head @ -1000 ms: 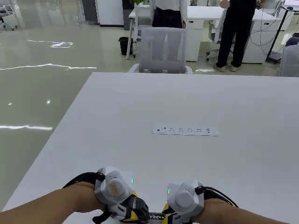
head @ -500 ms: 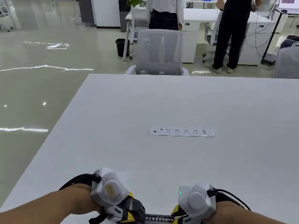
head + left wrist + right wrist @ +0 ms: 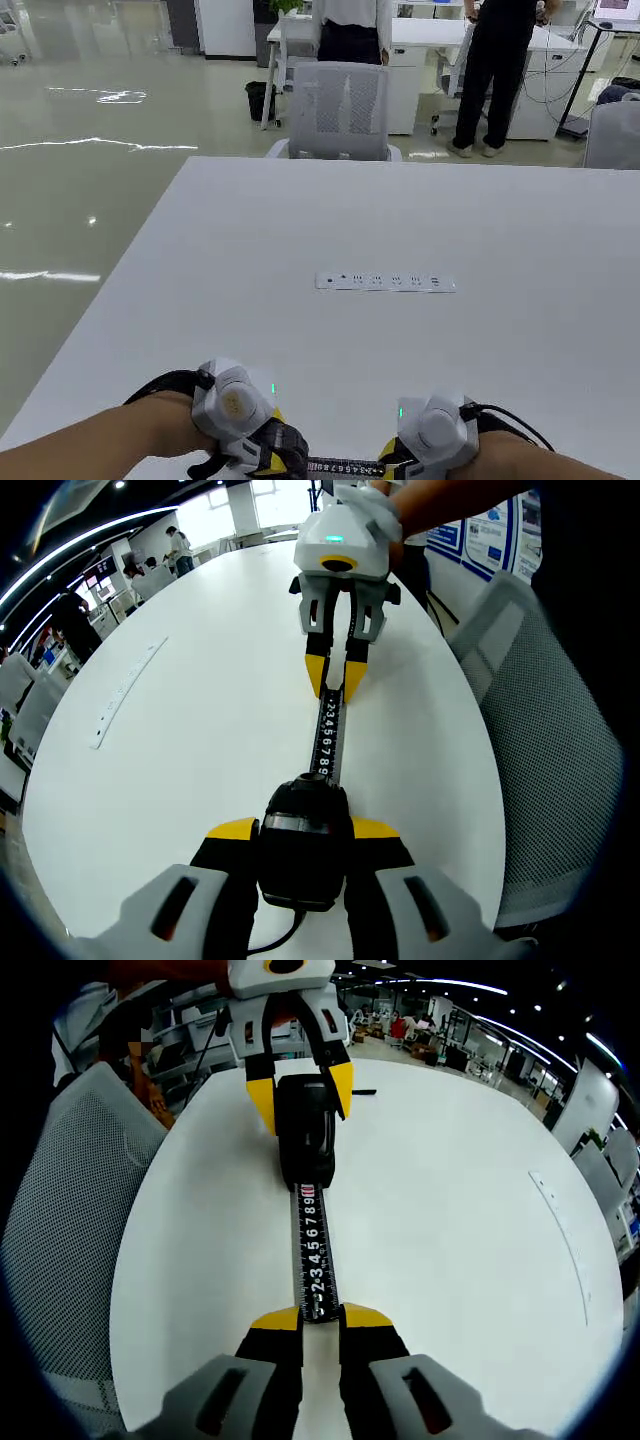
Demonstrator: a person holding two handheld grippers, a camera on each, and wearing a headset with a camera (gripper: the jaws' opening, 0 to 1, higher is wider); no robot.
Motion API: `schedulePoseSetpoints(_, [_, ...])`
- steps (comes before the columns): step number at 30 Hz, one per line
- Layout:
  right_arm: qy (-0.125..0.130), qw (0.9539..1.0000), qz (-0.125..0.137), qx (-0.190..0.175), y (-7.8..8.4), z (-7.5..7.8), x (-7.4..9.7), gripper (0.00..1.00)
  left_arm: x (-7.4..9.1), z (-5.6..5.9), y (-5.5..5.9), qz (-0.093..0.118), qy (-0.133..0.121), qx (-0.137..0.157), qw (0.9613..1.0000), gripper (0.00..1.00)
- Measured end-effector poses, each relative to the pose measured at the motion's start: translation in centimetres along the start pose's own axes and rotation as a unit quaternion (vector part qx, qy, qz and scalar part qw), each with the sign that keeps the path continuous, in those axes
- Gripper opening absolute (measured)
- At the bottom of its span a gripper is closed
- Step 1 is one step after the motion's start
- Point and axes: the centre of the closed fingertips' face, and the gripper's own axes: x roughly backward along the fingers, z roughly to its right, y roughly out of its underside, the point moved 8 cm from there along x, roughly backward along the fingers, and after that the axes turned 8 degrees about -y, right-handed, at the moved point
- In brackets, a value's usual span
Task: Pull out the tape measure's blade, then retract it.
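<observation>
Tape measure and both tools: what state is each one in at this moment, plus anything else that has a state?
Tape measure case: clamped between the left tool's jaws.
Blade: pulled partway out, stretched straight from case to right tool.
Left tool: shut on the case.
Right tool: shut on the blade's tip.
Power strip: lying flat on the table, no plugs seen.

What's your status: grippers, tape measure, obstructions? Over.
Left gripper shut on black tape measure case. Right gripper shut on black numbered blade, partly out. White power strip lies well clear.
</observation>
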Motion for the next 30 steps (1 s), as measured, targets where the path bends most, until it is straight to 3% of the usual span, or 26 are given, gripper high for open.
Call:
schedulePoseSetpoints(14, [0.001,1.0,-0.006,-0.003,1.5,0.1,1.0,0.11,-0.2,0.0,-0.1,-0.002,0.0,0.001,1.0,0.28])
schedulePoseSetpoints(30, [0.001,1.0,-0.008,-0.005,1.3,-0.1,1.2,0.11,-0.2,0.1,-0.1,-0.002,-0.001,0.0,1.0,0.28])
